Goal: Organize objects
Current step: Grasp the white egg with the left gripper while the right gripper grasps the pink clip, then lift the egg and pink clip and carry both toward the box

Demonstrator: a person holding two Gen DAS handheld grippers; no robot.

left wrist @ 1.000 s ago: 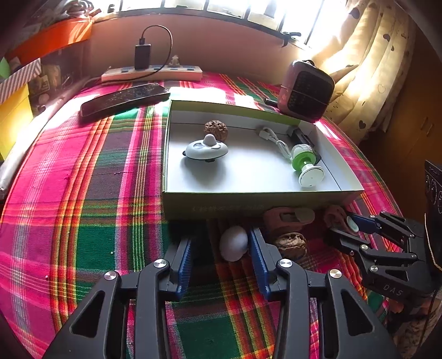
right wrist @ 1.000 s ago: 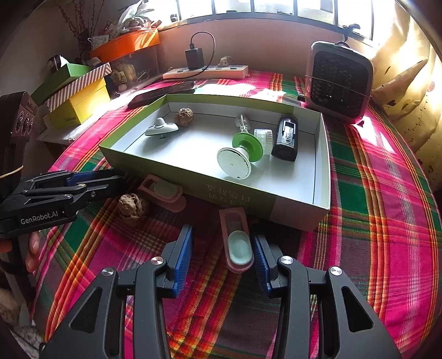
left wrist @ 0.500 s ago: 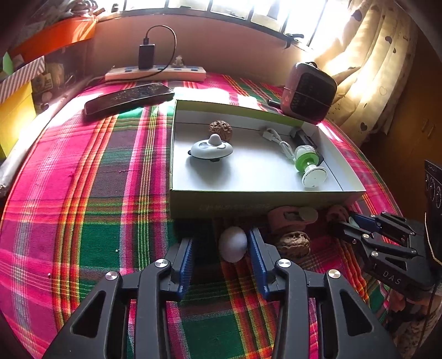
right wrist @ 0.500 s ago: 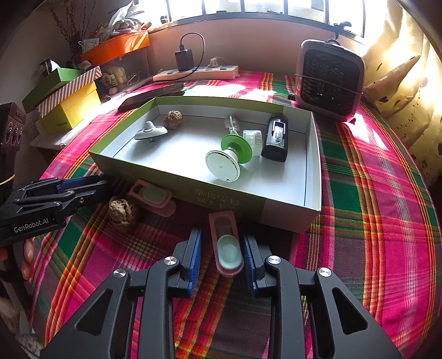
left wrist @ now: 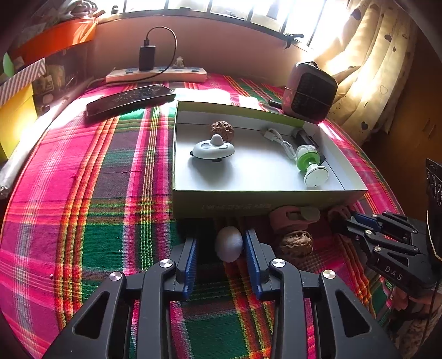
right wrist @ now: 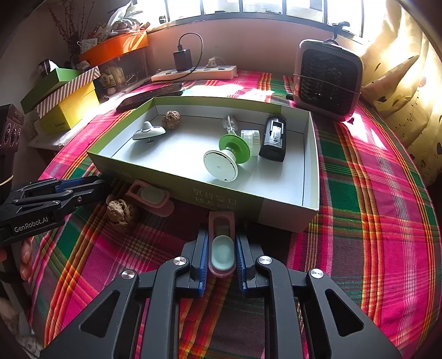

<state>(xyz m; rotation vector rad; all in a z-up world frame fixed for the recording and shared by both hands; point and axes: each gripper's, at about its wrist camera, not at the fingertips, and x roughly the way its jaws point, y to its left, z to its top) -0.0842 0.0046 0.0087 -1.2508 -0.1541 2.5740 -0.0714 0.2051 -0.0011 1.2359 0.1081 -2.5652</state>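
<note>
left wrist view: left gripper, jaws closing around a white egg (one pad touching). right gripper, jaws clamped on a pink clip before the box.

Place: a lived-in room of a home, table set under a window.
Table: plaid cloth in pink, green and orange covers the whole centre of the frame.
Window: barred panes along the top edge, sun coming through.
Curtain: cream fabric with small hearts, upper right in the left wrist view.
Power: white power strip with a black charger plugged in, top centre.
Heater: small pink fan heater, upper right.
Storage: yellow, striped, green and orange gift boxes stacked at upper left.
Clutter: dried twigs above the boxes.
</note>
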